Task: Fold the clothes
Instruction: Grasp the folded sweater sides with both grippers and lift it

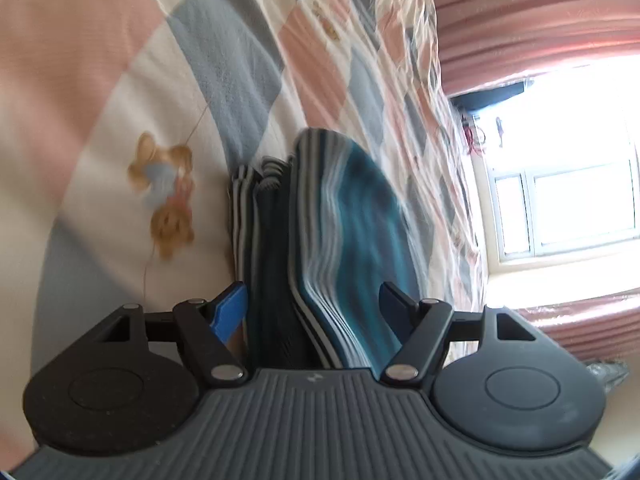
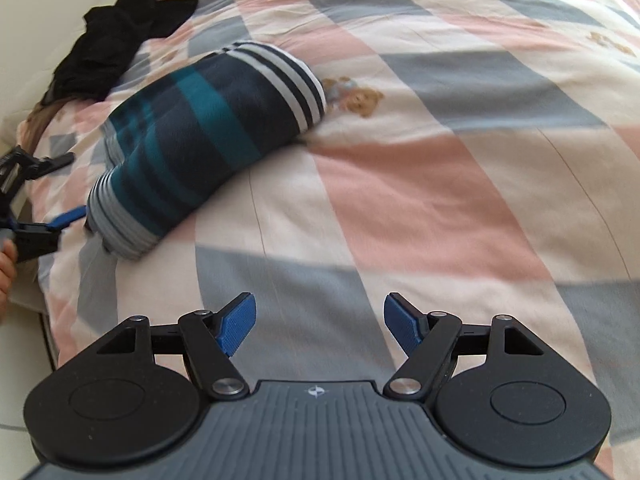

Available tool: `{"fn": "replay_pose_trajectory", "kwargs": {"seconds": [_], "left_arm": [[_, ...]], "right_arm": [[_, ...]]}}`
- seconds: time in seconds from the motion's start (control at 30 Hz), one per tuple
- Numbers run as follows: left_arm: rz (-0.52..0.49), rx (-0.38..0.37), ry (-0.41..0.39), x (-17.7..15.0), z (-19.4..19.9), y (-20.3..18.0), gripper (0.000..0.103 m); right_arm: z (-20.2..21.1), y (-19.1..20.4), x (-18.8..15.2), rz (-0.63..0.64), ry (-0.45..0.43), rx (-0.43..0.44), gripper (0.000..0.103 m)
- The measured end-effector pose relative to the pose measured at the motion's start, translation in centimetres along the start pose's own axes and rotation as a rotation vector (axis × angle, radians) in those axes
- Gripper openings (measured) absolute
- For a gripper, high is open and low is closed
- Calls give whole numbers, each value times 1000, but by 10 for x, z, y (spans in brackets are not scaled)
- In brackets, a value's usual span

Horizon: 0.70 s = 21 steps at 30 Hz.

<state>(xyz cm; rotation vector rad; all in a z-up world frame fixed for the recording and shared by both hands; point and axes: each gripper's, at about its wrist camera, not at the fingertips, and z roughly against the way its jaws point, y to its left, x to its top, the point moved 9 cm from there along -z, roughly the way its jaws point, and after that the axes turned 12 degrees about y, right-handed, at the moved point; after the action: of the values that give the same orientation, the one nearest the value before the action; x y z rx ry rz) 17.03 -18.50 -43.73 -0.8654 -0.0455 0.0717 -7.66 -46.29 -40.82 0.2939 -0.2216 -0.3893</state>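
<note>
- The left wrist view showed the left gripper (image 1: pixel 312 308) with its blue pads spread apart, the folded striped shirt (image 1: pixel 344 216) lying between them; whether either pad touched it was unclear through the blur.
- Only that view caught the window (image 1: pixel 568 208) and the pink curtain (image 1: pixel 540 24).
- The right wrist view showed the whole shirt (image 2: pixel 200 136) resting on the checked bedspread (image 2: pixel 440 184), a black garment (image 2: pixel 116 36) beyond it.
- The right gripper (image 2: pixel 320 326) stood apart over bare bedspread, holding nothing.

The left gripper (image 2: pixel 60 196) is cut off at nine o'clock; the striped garment (image 1: pixel 344 248) is motion-blurred.
</note>
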Motion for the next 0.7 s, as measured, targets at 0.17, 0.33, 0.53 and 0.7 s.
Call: {"fn": "replay_pose_trajectory", "kwargs": {"seconds": [0.17, 0.33, 0.53, 0.7], "left_arm": [[20, -78, 65, 24, -24, 22, 80], [43, -169, 90, 35, -42, 22, 77], [56, -234, 126, 38, -52, 17, 37], [36, -211, 141, 40, -50, 15, 37]], "right_arm": [[-18, 31, 37, -47, -26, -19, 74], [-29, 54, 66, -77, -52, -20, 74], [-23, 50, 102, -85, -88, -39, 74], [-4, 34, 159, -79, -133, 88, 74]]}}
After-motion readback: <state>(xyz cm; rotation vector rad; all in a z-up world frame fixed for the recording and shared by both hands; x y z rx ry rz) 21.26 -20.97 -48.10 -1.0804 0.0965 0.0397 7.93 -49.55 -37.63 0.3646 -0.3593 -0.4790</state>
